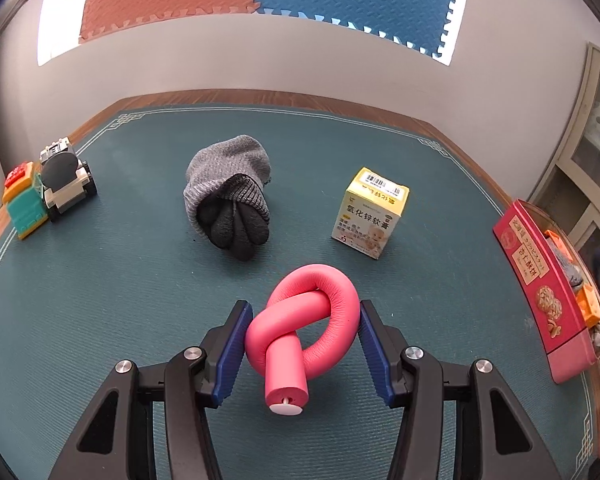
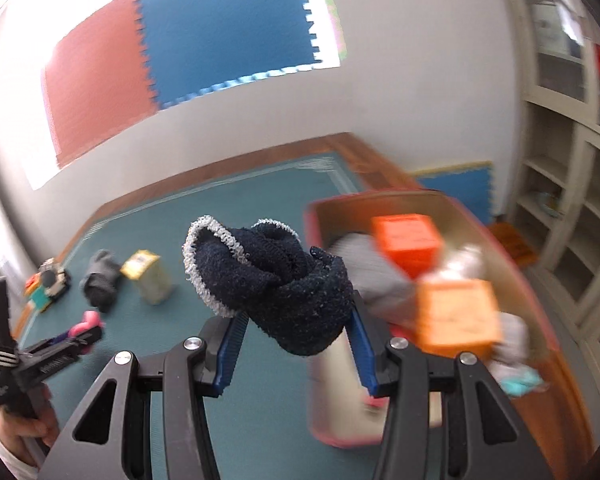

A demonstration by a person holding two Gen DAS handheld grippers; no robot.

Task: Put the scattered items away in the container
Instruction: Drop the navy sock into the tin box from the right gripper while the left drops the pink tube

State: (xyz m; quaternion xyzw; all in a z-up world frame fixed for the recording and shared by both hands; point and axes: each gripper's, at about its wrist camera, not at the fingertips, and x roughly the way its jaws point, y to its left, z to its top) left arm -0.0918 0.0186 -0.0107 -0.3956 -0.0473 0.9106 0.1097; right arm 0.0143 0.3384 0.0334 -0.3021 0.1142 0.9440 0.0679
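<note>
A pink foam tube tied in a knot (image 1: 304, 320) sits low over the teal mat between the blue pads of my left gripper (image 1: 304, 309), which touch it on both sides. A grey knit bundle (image 1: 228, 196), a yellow carton (image 1: 370, 216) and a toy truck (image 1: 60, 184) lie farther out on the mat. My right gripper (image 2: 298, 316) is shut on a dark navy fuzzy sock with white trim (image 2: 276, 280), held in the air just left of the pink container (image 2: 380, 200). That container holds orange boxes (image 2: 406, 240) and grey cloth.
The container (image 1: 540, 292) stands at the mat's right edge, near the wooden table border. The left gripper (image 2: 88, 326) and the hand holding it show at the lower left of the right wrist view. White shelving (image 2: 560, 200) rises beyond the table on the right.
</note>
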